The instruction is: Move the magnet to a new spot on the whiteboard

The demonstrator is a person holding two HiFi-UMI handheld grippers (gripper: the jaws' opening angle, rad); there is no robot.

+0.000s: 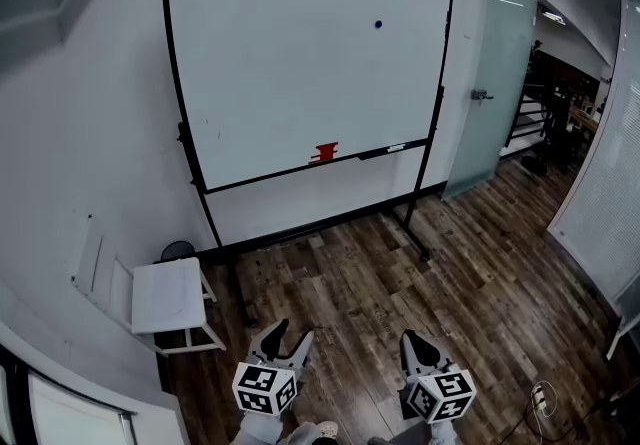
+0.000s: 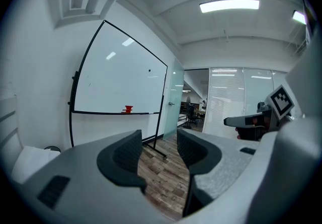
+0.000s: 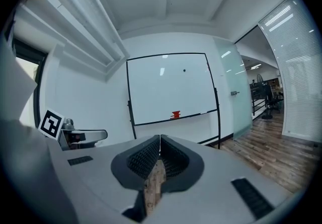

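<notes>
The left gripper (image 1: 288, 341) has its jaws apart, nothing between; the right gripper (image 1: 414, 341) has them pressed together, empty. Under both is a wood floor (image 1: 460, 263). Well ahead of them stands the whiteboard (image 1: 280, 63); the magnet (image 1: 378, 24), a small dark dot, sits at its upper right.

At the upper middle of the head view, your whiteboard (image 1: 300, 63) looks smooth and glossy inside a thin black frame. The floor (image 1: 480, 283) across the lower frame is dark wood plank with visible grain. The door (image 1: 505, 53) at the upper right looks like frosted glass. Your left gripper (image 2: 158, 142) and right gripper (image 3: 160, 142) are matt grey, plastic-looking, with ribbed pads (image 3: 146, 158).
</notes>
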